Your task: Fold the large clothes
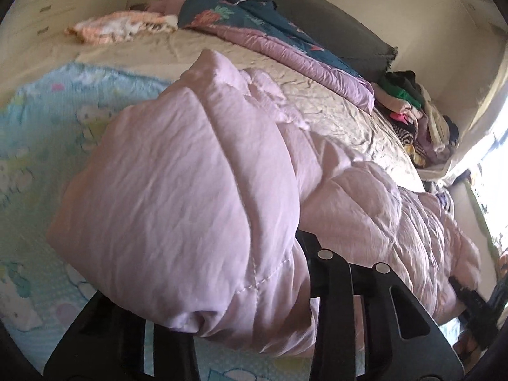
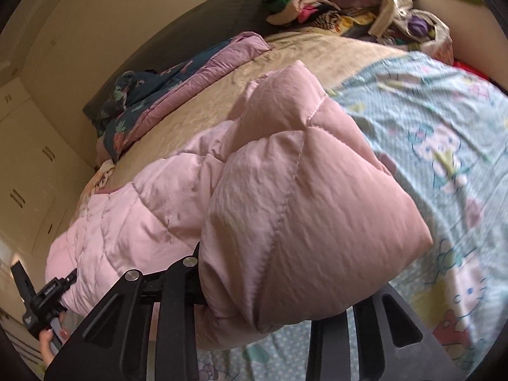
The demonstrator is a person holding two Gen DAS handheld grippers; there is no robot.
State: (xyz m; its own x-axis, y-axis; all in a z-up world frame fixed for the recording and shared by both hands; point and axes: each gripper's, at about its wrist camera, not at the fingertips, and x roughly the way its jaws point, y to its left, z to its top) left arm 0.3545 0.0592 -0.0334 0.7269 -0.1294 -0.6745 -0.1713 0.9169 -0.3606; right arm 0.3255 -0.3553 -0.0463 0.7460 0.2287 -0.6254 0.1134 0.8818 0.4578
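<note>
The bed (image 1: 333, 108) takes up most of both views, and everything else sits relative to it: a cartoon-print blue sheet (image 2: 444, 133) covers its near part, a floral quilt (image 1: 241, 22) lies bunched along its far side by the dark headboard (image 2: 197, 28), and a heap of mixed clothes (image 2: 330, 3) fills one far corner. The pink padded jacket (image 1: 177, 190), the task's garment, lies across the near part of the bed, raised at both ends. The left claw (image 1: 254, 298) is clamped on one bunched end, the right claw (image 2: 254, 298) on the other. Judging by this, folding has barely begun: the jacket is gathered and lifted, not yet laid flat or doubled over, and the heap looks untouched
</note>
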